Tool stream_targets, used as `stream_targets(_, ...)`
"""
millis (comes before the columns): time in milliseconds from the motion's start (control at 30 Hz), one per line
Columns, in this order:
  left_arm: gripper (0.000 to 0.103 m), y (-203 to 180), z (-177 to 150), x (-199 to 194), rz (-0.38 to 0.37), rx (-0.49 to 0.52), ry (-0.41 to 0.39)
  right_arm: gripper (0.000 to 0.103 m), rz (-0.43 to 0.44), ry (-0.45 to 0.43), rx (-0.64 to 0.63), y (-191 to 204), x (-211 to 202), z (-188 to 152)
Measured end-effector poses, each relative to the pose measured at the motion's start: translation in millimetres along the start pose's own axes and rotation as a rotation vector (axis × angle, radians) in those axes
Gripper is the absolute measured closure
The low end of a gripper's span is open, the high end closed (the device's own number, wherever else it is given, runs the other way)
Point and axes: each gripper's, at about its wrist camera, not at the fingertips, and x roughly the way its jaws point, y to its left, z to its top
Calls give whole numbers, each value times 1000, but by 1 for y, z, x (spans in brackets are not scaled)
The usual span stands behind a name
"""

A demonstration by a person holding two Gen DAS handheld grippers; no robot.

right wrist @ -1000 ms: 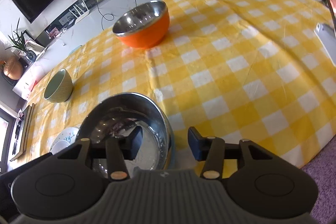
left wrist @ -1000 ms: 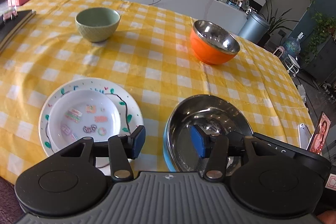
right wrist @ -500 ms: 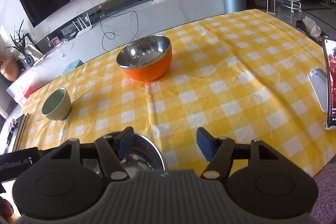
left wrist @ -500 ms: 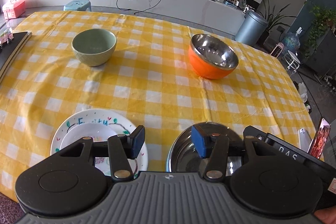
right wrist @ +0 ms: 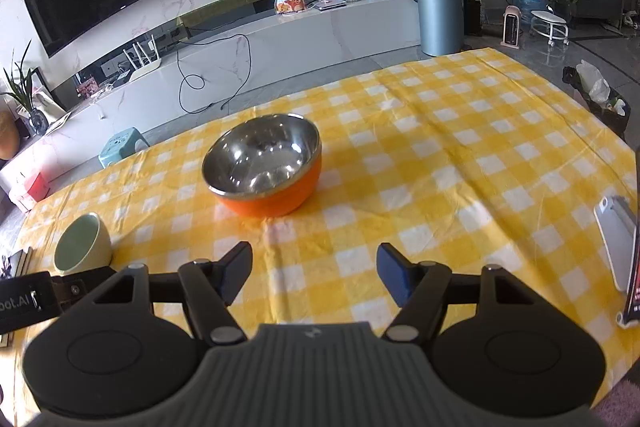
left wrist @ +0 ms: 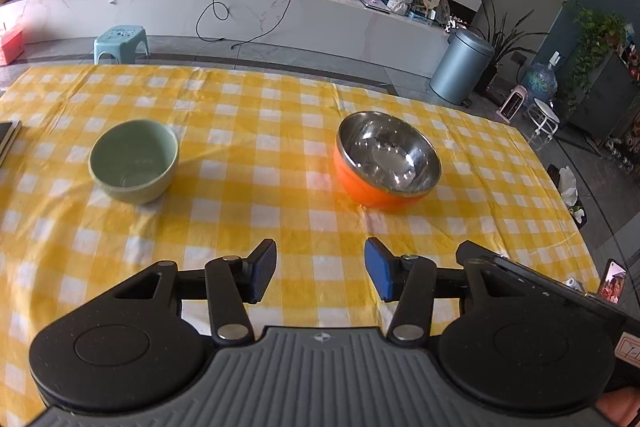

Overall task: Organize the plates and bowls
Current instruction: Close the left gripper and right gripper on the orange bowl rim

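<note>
Orange steel-lined bowl (left wrist: 387, 163) sitting far right on your yellow checked tablecloth (left wrist: 256, 131), green bowl (left wrist: 134, 159) far left and well apart, your left gripper (left wrist: 320, 273) gaping and empty, right gripper (right wrist: 314, 277) just widened, nothing in it either.

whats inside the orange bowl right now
Nothing: the orange bowl shows only its bare, shiny steel lining, with reflections. What lies under it on the yellow checked cloth is covered.

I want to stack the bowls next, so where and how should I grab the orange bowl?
Pinch the rim of the orange bowl on its near side, coming down from above with one finger inside. It stands upright, mouth open, its round wall too wide to span; the right tool is open and empty.
</note>
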Motion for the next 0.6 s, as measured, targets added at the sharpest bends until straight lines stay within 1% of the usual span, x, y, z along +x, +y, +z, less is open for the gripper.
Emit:
stream_targets(167, 45, -5, 25, 20, 10, 16, -12, 36, 1, 7, 27, -1, 22, 23)
stream_targets(300, 44, -9, 44, 42, -3, 30, -22, 40, -26, -13, 30, 3, 42, 39)
stream_targets(433, 44, -17, 55, 72, 2, 69, 3, 51, -46, 8, 42, 3, 67, 50)
stream_targets(467, 44, -19, 57, 79, 1, 78, 6, 55, -50, 15, 42, 3, 72, 52)
stream_targets(567, 44, -24, 63, 99, 8, 102, 16, 57, -66, 29, 35, 3, 88, 59)
stream_targets(600, 44, -26, 65, 105, 10, 107, 17, 60, -68, 35, 34, 3, 94, 61)
